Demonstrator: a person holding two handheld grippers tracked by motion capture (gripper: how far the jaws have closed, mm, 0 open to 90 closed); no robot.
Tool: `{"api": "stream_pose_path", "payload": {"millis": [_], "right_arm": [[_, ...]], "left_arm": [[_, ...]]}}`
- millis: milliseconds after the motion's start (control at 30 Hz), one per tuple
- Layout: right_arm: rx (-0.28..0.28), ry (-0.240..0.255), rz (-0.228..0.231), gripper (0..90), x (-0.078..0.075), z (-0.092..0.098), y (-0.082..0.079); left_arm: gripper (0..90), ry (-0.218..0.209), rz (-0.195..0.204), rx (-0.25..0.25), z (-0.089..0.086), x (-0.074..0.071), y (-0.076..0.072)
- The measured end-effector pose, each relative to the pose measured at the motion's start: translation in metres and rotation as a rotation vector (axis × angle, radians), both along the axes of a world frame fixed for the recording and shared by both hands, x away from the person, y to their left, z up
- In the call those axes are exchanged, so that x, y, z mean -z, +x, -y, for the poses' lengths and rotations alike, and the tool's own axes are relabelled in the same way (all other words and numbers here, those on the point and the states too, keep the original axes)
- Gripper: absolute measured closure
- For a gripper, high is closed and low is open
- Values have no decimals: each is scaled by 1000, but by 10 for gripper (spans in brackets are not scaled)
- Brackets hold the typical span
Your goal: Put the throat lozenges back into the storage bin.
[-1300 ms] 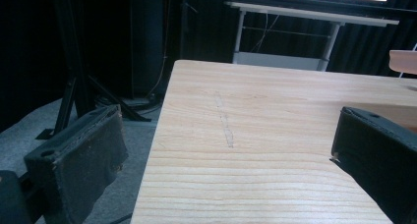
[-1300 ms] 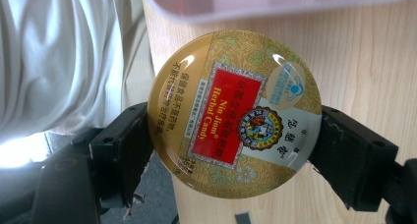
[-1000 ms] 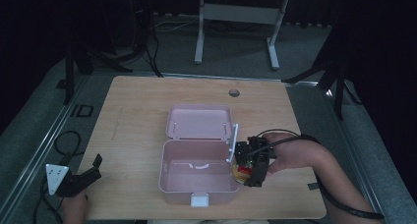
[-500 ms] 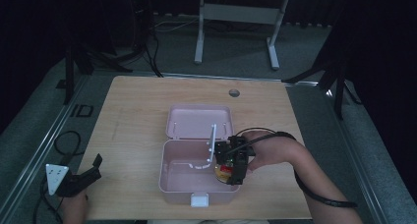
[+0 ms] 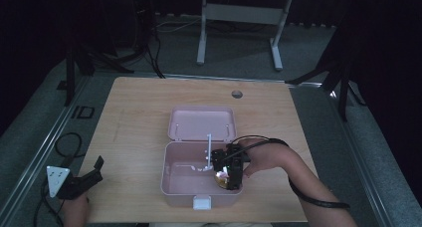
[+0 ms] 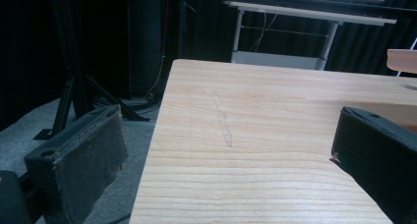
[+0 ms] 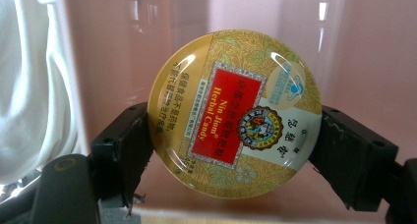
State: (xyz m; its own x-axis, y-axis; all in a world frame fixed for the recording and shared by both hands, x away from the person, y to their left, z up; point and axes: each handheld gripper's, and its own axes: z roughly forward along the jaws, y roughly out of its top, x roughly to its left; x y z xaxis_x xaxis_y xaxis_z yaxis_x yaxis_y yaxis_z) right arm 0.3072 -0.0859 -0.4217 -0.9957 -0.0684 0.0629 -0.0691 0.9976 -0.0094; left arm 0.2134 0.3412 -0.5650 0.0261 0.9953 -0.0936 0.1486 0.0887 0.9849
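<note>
Your right tongs (image 5: 228,176) sit inside the pink box (image 5: 174,179), at its 3 o'clock end, pinching a round candy tin (image 7: 235,113). In the right gripper view both jaws press the tin's rim at 9 and 3 o'clock. The tin's gold lid faces the camera, its red label tilted, reading "Herbal Candy". Pink box wall is right behind the tin. I can't tell whether the tin touches the box floor.

In the high view the tin (image 5: 222,179) shows as a yellow spot under your right tongs, near the box's 3 o'clock wall. Your right hand (image 5: 263,160) comes in over that wall, cable looped round the wrist.

A white insert (image 5: 201,165) lies in the box at 9 o'clock from the tongs, with a thin white post standing up from it. In the right gripper view it shows as a white shape (image 7: 29,86) along the 9 o'clock edge.

The box lid (image 5: 201,123) lies open flat on the worktop (image 5: 139,112), at 12 o'clock from the box. A white latch (image 5: 201,202) sits on the box's 6 o'clock wall.

Your left tongs (image 5: 92,171) are spread wide with nothing between them, at the worktop's 7 o'clock corner, well apart from the box. In the left gripper view the tongs (image 6: 226,155) sit low over bare wood.
</note>
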Motion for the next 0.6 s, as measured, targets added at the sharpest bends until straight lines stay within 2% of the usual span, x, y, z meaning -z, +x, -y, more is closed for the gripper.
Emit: {"api": "stream_pose_path", "payload": {"millis": [100, 433, 600], "right_arm": [[12, -12, 5, 200, 6, -1, 1], [25, -31, -22, 200, 29, -3, 2], [40, -34, -17, 199, 31, -3, 4]], "left_arm": [[4, -2, 2, 1, 0, 0, 0], [4, -1, 1, 3, 0, 0, 0], [4, 3, -1, 4, 0, 0, 0]]}}
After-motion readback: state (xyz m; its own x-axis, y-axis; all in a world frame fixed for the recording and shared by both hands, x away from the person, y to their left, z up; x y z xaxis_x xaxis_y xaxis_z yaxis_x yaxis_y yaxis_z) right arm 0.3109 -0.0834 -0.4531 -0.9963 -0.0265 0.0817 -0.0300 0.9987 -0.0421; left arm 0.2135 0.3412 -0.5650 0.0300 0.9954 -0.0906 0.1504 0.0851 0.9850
